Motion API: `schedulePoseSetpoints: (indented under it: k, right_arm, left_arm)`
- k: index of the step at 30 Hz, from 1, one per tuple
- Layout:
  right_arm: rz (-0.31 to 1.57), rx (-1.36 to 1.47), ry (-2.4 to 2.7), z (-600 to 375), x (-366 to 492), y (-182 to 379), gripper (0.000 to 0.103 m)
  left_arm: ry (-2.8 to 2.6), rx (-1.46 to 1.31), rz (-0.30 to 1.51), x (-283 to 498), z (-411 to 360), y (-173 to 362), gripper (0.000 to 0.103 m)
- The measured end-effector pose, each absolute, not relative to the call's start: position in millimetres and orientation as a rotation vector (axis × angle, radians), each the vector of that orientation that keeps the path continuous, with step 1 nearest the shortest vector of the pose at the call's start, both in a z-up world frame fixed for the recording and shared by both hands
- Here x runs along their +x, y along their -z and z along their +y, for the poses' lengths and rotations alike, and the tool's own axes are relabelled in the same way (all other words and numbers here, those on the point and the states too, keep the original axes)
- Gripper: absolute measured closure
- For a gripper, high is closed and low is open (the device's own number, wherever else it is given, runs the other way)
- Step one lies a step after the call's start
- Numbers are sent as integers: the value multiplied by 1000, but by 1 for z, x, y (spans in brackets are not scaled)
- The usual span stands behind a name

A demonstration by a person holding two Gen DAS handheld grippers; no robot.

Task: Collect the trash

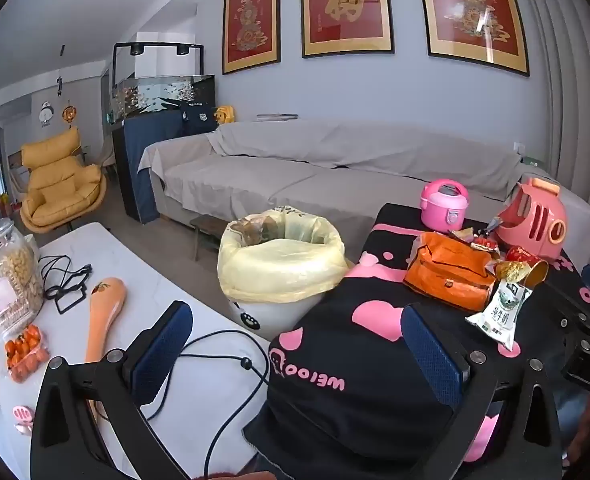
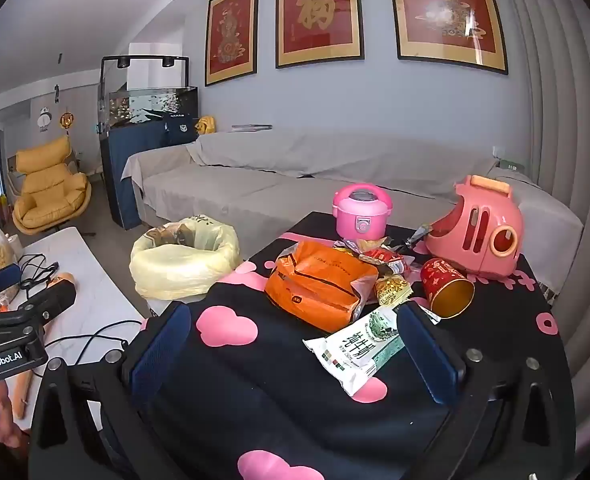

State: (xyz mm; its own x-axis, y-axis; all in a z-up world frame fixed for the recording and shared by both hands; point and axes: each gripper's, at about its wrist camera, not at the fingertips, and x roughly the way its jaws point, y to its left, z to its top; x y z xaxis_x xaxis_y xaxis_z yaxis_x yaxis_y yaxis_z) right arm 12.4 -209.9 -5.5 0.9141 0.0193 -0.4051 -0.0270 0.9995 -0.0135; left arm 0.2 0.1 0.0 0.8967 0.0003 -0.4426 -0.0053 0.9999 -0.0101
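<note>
Both the left hand-held gripper [image 1: 297, 354] and right hand-held gripper [image 2: 295, 354] hang released; the milk pouch [image 2: 357, 350] near the bench's front edge probably goes first into the bin [image 2: 183, 264].

A grey-covered sofa [image 1: 335, 168] is seen below three red framed prints [image 1: 347, 8]. A yellow armchair [image 1: 61, 184] and a fish tank [image 1: 163, 92] are placed at the left. On the white table [image 1: 167, 280] a glass jar [image 1: 3, 276], boxed tomatoes [image 1: 25, 352], an orange spoon [image 1: 105, 312] and black cables [image 1: 65, 276] are laid. A pink toy cooker [image 2: 361, 210] and pink carrier [image 2: 483, 232] are set on the black cloth [image 2: 255, 364].
</note>
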Motion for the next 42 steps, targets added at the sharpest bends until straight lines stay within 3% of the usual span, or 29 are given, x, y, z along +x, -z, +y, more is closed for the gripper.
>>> schedulePoseSetpoints:
  k: [42]
  right_arm:
    - [420, -42, -18, -210, 12, 2, 1]
  left_arm:
    - [-3, -7, 464, 0, -2, 1, 0]
